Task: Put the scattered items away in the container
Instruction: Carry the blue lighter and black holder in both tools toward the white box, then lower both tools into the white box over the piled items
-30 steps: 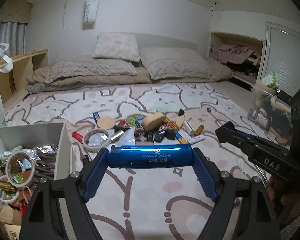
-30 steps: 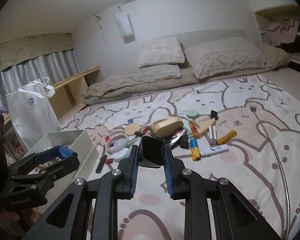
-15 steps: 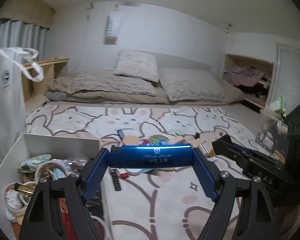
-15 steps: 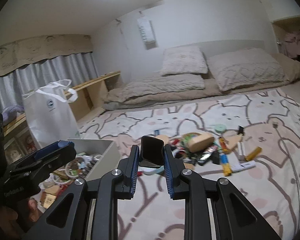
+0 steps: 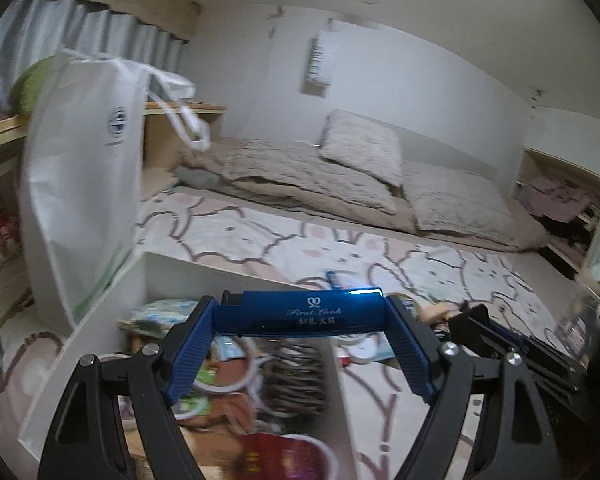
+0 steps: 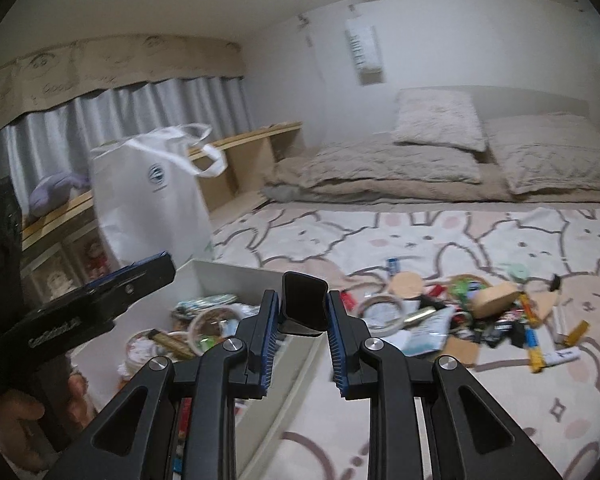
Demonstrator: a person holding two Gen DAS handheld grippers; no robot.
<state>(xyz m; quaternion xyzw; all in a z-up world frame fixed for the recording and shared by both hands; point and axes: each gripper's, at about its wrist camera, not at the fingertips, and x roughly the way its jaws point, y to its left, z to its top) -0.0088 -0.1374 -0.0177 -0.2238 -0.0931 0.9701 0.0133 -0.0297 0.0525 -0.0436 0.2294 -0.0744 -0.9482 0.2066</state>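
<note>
- Two grippers each carry one item above the box [image 6: 236, 276].
- Left gripper [image 5: 300, 344]: jaws stand wide and clamp a blue tube [image 5: 300, 312] lengthwise, one pad on each end. The tube lies level across the jaws and bears white lettering.
- Right gripper [image 6: 300, 344]: jaws stand narrow and pinch a small black case [image 6: 303, 304], which sits upright between the pads with its rounded top above them.
- In the left wrist view the tube hangs over the box interior; the right gripper appears at the right edge of that view, just beside.
- In the right wrist view the case hangs over the right wall of the box; the left gripper appears at the left edge, with a hand [image 6: 16, 412] on its grip.
- Box: white, open-topped, resting on the bed cover [image 6: 420, 240]. It already contains tape rolls, packets and other small goods; single pieces are too blurred to name.
- Loose pile [image 6: 468, 316]: lies on the cover to the right of the box, well apart from both grippers. It includes a tape roll, a tan block, a yellow stick and a white marker.
- White bag [image 6: 152, 196]: stands upright behind the box, near its far left corner.
- Pillows [image 6: 440, 124] and folded bedding lie at the far end of the bed.
</note>
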